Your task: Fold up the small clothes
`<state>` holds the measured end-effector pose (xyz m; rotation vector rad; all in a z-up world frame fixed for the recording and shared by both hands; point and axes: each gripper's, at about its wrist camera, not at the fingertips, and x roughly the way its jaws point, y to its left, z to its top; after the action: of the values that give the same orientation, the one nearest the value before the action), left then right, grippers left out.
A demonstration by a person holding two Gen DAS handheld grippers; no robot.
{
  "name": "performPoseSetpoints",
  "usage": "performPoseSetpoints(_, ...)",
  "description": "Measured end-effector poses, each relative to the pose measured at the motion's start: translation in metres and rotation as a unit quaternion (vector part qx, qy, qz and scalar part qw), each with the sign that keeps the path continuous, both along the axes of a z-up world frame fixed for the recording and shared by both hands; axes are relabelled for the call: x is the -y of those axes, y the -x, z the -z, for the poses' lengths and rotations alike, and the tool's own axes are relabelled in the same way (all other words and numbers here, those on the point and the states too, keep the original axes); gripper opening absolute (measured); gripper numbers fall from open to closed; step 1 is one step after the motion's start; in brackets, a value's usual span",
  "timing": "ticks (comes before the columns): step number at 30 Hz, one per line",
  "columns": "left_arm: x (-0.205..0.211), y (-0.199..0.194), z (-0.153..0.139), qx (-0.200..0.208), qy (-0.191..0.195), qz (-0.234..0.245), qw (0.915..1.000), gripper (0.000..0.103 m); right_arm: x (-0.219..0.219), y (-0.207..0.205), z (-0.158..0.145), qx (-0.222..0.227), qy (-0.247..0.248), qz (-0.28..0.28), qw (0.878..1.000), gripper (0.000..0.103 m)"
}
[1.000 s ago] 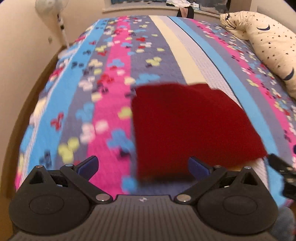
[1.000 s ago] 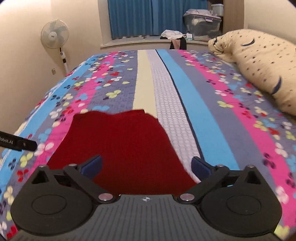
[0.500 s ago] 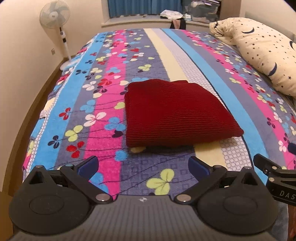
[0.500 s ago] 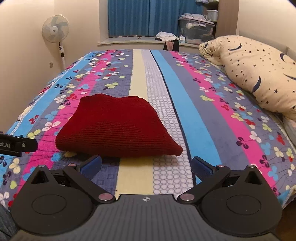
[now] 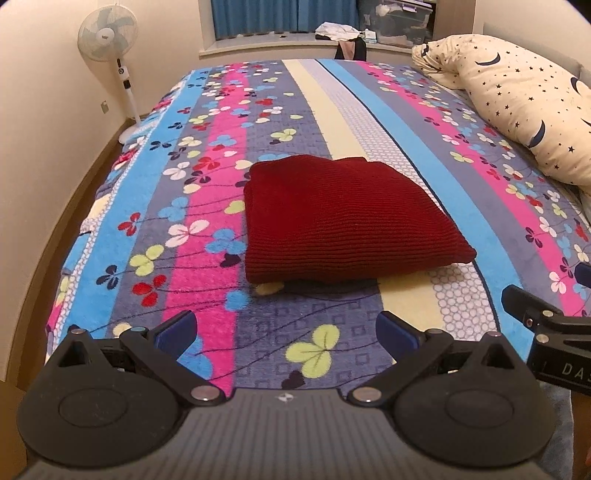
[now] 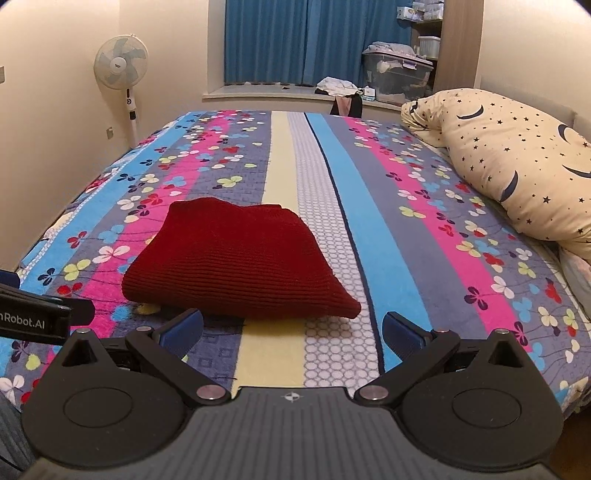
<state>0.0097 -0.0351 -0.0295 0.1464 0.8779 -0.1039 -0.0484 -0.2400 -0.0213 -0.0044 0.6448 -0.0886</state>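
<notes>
Knitwear lies folded before us — a dark red garment (image 5: 340, 218) resting flat on the striped, flowered bed cover (image 5: 207, 206), near the bed's near end. Our left claw (image 5: 286, 328) and right claw (image 6: 293, 328) both gape wide, holding nothing — each hangs just short of the garment's near edge.

One folded red garment (image 5: 343, 221), one bedspread (image 5: 369, 122), one pillow (image 5: 517, 96), one fan (image 5: 107, 35), two grippers (image 5: 286, 326) (image 6: 291, 328)
</notes>
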Motion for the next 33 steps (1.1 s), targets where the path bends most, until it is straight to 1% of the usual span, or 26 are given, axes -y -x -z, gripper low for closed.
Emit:
performPoseSetpoints(10,-0.0010,0.0021,0.0008,-0.001,-0.009,-0.004,0.9999,0.103,-0.0008,0.0015,-0.0003,0.000,-0.002,-0.008,1.000,0.102)
performPoseSetpoints(33,0.0003,0.0036,0.0012,-0.002,-0.012,-0.001,0.9999,0.103,-0.0010,0.0023,-0.0001,0.001,0.002,-0.015,1.000,0.102)
